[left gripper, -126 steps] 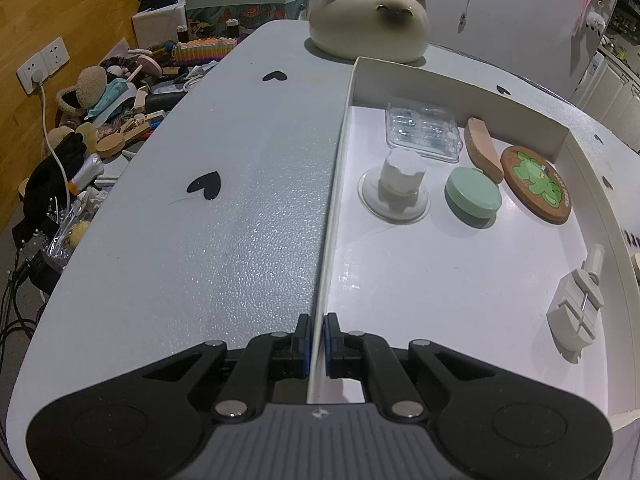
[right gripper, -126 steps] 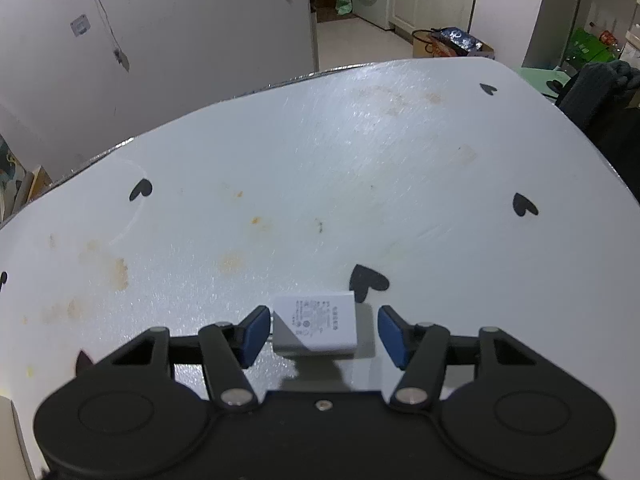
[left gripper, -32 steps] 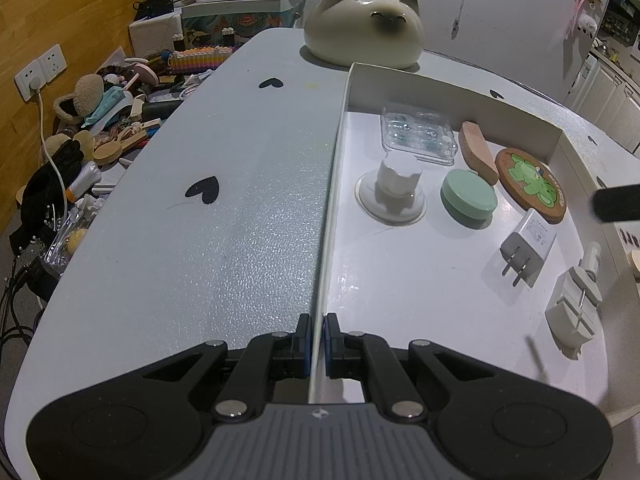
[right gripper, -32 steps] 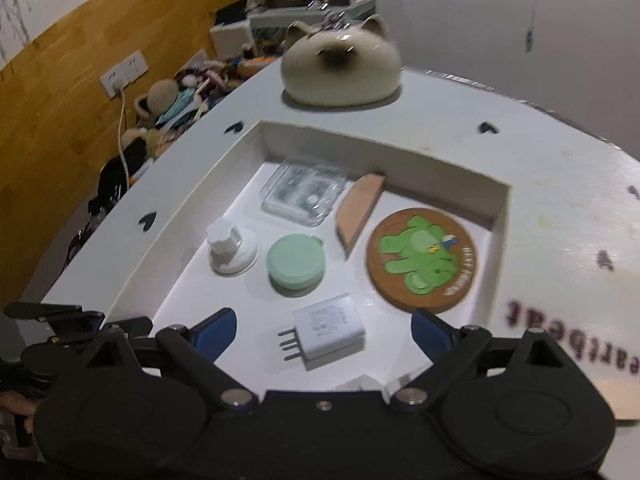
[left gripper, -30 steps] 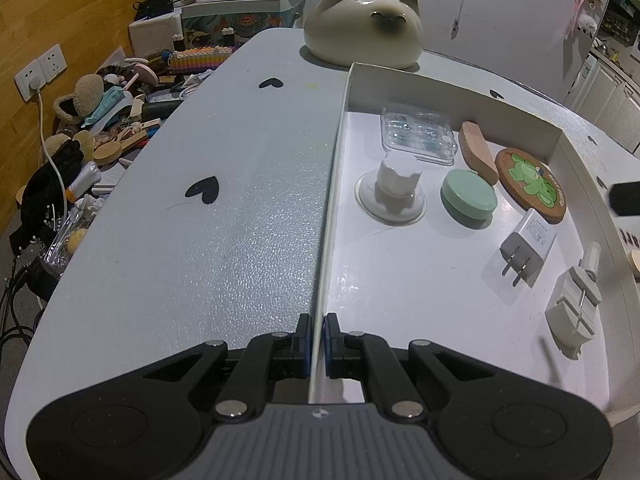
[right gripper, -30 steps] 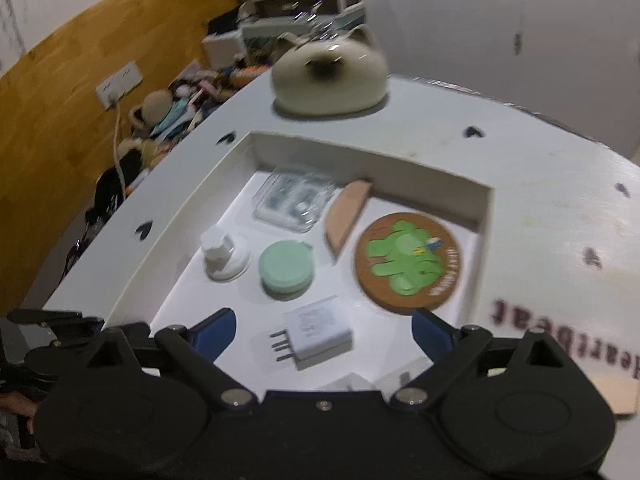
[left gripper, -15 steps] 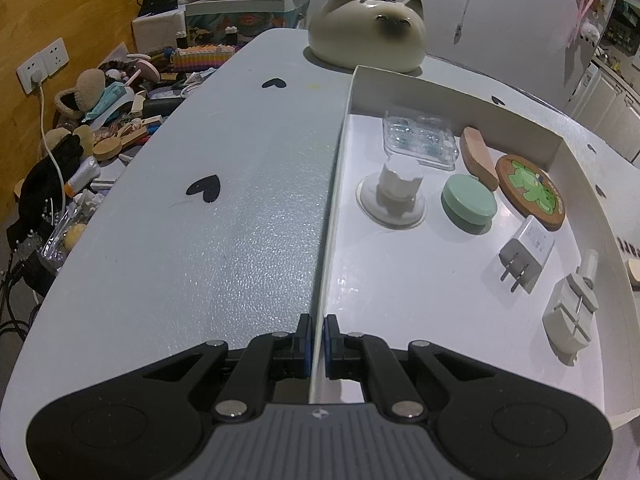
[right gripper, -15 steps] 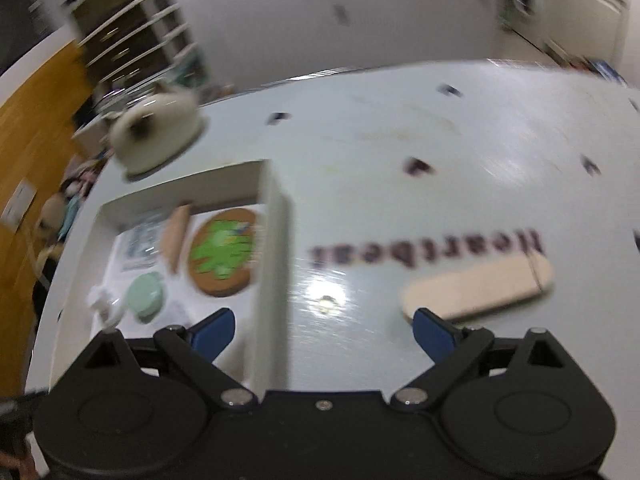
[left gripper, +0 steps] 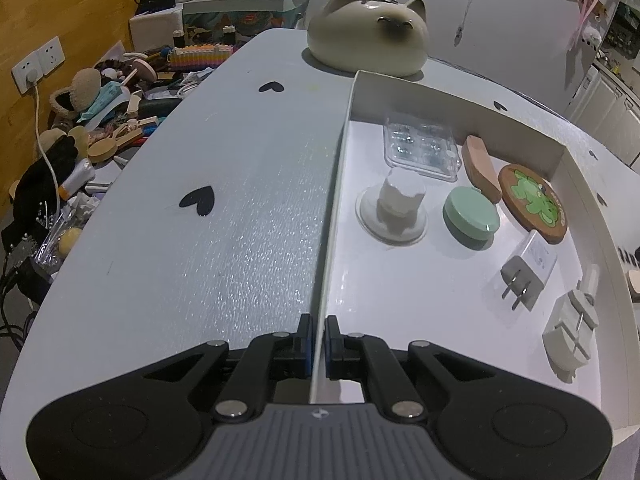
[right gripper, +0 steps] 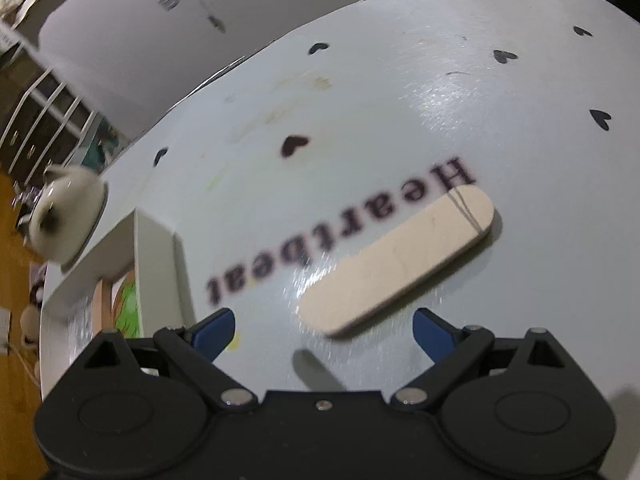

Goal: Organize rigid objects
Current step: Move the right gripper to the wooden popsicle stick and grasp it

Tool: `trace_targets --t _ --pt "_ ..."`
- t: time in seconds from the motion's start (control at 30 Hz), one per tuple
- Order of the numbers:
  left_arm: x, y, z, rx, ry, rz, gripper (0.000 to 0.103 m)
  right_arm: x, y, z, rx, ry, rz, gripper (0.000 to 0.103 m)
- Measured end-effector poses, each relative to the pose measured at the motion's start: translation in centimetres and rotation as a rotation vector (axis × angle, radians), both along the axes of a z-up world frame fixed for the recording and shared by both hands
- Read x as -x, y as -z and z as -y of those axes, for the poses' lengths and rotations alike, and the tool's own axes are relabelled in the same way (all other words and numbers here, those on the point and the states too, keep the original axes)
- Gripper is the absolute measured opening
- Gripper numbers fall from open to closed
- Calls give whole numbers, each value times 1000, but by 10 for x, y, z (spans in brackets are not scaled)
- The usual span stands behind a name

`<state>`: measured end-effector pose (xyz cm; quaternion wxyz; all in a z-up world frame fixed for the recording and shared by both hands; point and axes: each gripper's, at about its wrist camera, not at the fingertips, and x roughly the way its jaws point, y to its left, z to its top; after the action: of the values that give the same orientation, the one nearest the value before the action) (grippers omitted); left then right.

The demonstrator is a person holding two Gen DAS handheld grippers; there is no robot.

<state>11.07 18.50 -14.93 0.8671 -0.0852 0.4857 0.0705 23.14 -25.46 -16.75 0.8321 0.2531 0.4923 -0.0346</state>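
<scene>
Left wrist view: the left gripper point(left gripper: 318, 344) is clamped on the near end of the tray's point(left gripper: 333, 184) left wall, one pad on each side of the thin white edge. Inside the tray lie a clear case point(left gripper: 420, 151), a wooden wedge point(left gripper: 480, 168), a frog coaster point(left gripper: 534, 203), a white knob point(left gripper: 394, 210) on a round base, a green puck point(left gripper: 471, 218), a charger point(left gripper: 528, 272) with its prongs toward the camera, and a pale clip point(left gripper: 570, 334) near the right wall. A cat-shaped pot point(left gripper: 368, 34) sits on the table point(left gripper: 220, 208) just beyond the tray's far wall.

Right wrist view: the right gripper point(right gripper: 324, 330) has its jaws wide apart and holds nothing. It hangs over the table point(right gripper: 400, 112) to the right of the tray point(right gripper: 160, 248). A flat wooden stick point(right gripper: 400, 260) lies on the table just ahead of the blue pads point(right gripper: 214, 330), beside the printed word "Heartbeat" point(right gripper: 340, 240); its near end sits between the fingertips' line, untouched. This view is somewhat blurred.
</scene>
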Motion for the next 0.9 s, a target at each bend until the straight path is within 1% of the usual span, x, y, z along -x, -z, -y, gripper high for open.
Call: trace_targets --t 0.13,0.27,0.4,0.47,0.53,0.57,0.6,0.63,0.7,0.73,0.77,0.9 --pt "-2 0 -1 2 -1 -3 5 -16 5 7 3 34 4 98" --pt "-3 -1 1 -4 -7 -8 6 -35 6 4 42 13 6 98" --pt "-2 -1 1 -7 -12 -12 6 -55 6 -3 102 -8 4 98" --pt "-2 -1 1 -6 -14 -13 7 -64 6 -7 155 -20 -8 96" --pt "-3 -2 0 -5 -15 -13 7 -73 7 -11 219 -35 -22 92" --pt "-3 -2 0 -5 -16 -13 7 -76 7 -12 248 -44 -27 87" --pt "-3 -1 0 -5 -16 -13 7 -79 6 -14 278 -56 -32 79" --pt "-3 -2 0 -6 -15 -13 7 -80 6 -15 301 -68 -35 75" --pt "-2 -2 0 -7 -15 -12 7 -79 5 -16 347 -94 -36 58" --pt "-3 -2 0 -6 -15 -12 7 -77 4 -16 362 -105 -34 54" --pt "-2 -2 0 -6 -15 -12 7 -74 4 -16 373 -115 -31 47" --pt "-3 -2 0 -8 -14 -11 7 -59 2 -18 374 -160 -17 42"
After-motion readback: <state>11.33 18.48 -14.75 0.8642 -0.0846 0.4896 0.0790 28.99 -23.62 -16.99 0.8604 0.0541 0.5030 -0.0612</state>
